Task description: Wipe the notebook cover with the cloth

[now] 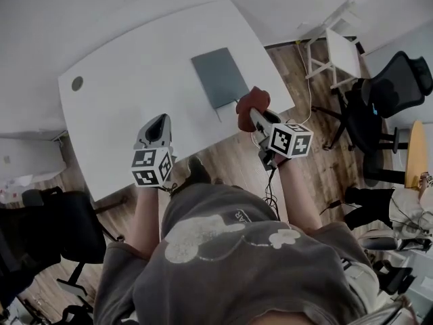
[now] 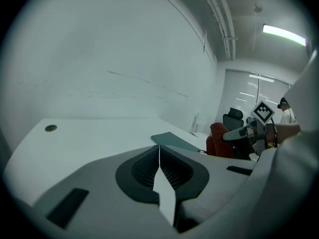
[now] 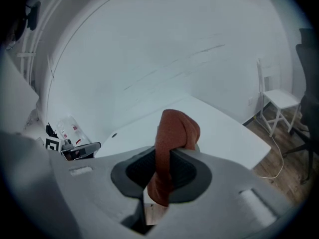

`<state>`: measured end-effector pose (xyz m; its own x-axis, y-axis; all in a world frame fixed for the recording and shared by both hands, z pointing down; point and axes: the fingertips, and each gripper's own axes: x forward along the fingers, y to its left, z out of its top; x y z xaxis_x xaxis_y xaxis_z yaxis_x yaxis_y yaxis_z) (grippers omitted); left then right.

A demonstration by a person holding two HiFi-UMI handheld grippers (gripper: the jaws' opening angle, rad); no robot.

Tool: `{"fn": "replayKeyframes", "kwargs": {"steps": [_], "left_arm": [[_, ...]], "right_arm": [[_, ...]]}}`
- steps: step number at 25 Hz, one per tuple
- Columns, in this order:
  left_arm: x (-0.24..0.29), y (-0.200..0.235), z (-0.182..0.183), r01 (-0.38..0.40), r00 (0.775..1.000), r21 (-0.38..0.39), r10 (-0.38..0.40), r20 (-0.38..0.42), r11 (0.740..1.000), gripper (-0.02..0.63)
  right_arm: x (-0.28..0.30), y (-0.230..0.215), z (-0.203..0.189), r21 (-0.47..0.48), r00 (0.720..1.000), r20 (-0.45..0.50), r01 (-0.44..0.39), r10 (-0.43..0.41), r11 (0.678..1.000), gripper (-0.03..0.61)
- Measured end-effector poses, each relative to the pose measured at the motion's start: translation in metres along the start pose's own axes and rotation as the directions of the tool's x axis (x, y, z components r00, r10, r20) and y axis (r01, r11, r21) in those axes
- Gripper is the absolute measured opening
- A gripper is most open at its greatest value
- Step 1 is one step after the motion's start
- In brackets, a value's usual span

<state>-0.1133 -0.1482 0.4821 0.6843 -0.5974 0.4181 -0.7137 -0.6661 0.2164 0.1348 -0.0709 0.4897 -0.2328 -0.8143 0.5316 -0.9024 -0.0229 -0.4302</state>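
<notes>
We begin with the brown wooden floor (image 1: 223, 154), which surrounds the broad white rectangular worktop (image 1: 135, 93) filling the upper left of the head view. Chairs stand around it: one black swivel chair (image 1: 385, 93) at the right, another black office chair (image 1: 61, 229) at the lower left, and a small white slatted chair (image 1: 338, 42) off the worktop's far right corner. The flat grey rectangular notebook (image 1: 218, 78) lies closed on the worktop, close to its right-hand near edge. Our left gripper (image 1: 160, 120) hangs over the near edge of the worktop, well to the left of the notebook, its fingers pressed together with nothing between them. Our right gripper (image 1: 254, 112) is held just at the notebook's near right corner, its fingers clamped on the rust-red folded cloth (image 1: 252, 102), which bunches up above the fingertips and droops below them. We cannot tell whether the cloth touches the notebook cover. A small round grey grommet (image 1: 77, 83) sits in the worktop near its left end.
</notes>
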Motion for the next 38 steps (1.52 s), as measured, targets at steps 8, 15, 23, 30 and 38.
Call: {"fn": "replayKeyframes", "kwargs": {"steps": [8, 15, 23, 30, 38], "left_arm": [[0.027, 0.038, 0.029, 0.043, 0.998, -0.005, -0.043, 0.035, 0.999, -0.002], [0.042, 0.051, 0.037, 0.049, 0.997, -0.035, -0.047, 0.056, 0.998, -0.002], [0.058, 0.031, 0.050, -0.007, 0.998, 0.025, 0.005, 0.060, 1.000, -0.002], [0.089, -0.007, 0.041, -0.052, 0.999, -0.008, 0.052, 0.003, 0.999, -0.002], [0.133, -0.046, 0.017, -0.055, 0.995, -0.096, 0.047, -0.083, 0.994, -0.002]], "right_arm": [[0.050, 0.026, 0.048, -0.029, 0.999, 0.044, 0.000, 0.001, 1.000, 0.060], [0.074, 0.029, 0.058, -0.053, 1.000, 0.009, 0.002, -0.002, 0.999, 0.060], [0.105, 0.017, 0.089, -0.102, 0.996, -0.032, -0.085, 0.082, 0.991, 0.060], [0.128, -0.002, 0.112, -0.134, 0.974, -0.101, -0.216, 0.204, 0.967, 0.060], [0.155, -0.016, 0.120, -0.149, 0.932, -0.181, -0.342, 0.314, 0.928, 0.060]]}}
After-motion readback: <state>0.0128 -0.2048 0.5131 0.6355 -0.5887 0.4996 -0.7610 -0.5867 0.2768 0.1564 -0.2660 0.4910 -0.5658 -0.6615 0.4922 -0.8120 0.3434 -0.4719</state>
